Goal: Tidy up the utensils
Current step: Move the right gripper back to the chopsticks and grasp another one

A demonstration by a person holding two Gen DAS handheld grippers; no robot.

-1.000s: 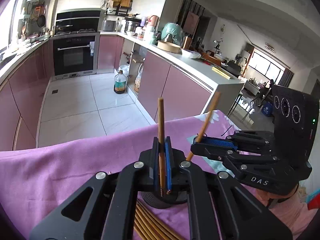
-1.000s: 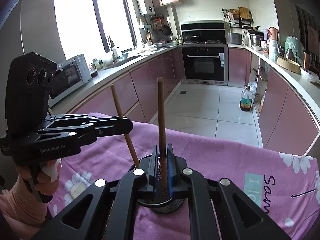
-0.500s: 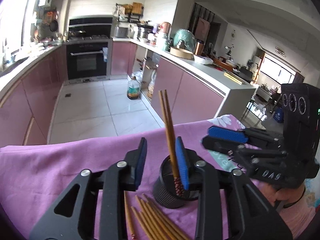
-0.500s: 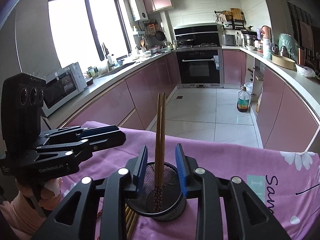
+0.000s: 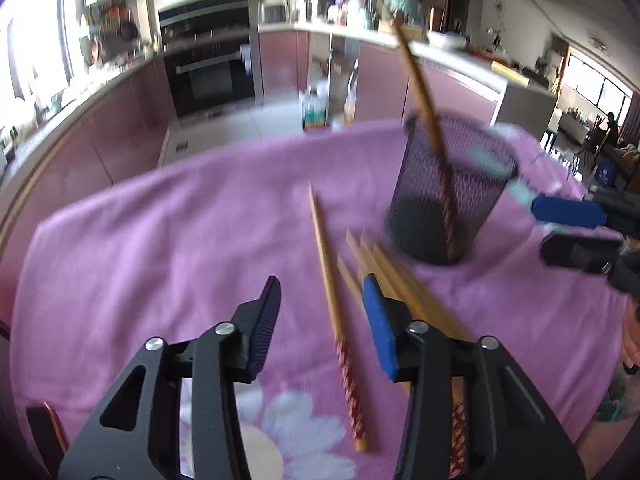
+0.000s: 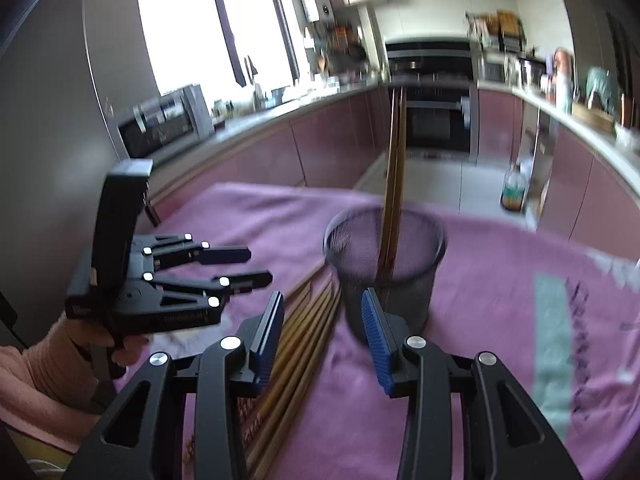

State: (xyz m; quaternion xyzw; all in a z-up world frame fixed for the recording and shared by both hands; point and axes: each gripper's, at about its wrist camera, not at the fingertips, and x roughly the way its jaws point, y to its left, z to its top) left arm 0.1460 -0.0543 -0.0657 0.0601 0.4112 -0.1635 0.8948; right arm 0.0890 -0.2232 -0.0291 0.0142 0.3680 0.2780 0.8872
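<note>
Left wrist view: left tool [image 5: 320, 312] spread, empty, above lone chopstick [image 5: 335, 312] on pink-clothed desk [image 5: 160, 248]. Risk: blue pad beside it sits over chopstick bundle [image 5: 394, 276], may pinch extras. Mesh cup [image 5: 448, 192] holds leaning chopsticks (light, could tip).

Right wrist view: right tool [image 6: 324, 316] spread, empty, near cup; bump risk.

I'm looking at my left tool [image 5: 318, 322]: matte black angular arms, silver screw heads, ribbed blue pads [image 5: 379, 330]. My right tool [image 6: 323, 332] is showing the same black links and blue pads. My left hand [image 6: 80, 344] is wearing a pink ribbed sleeve, bare skin showing at the fingers.
</note>
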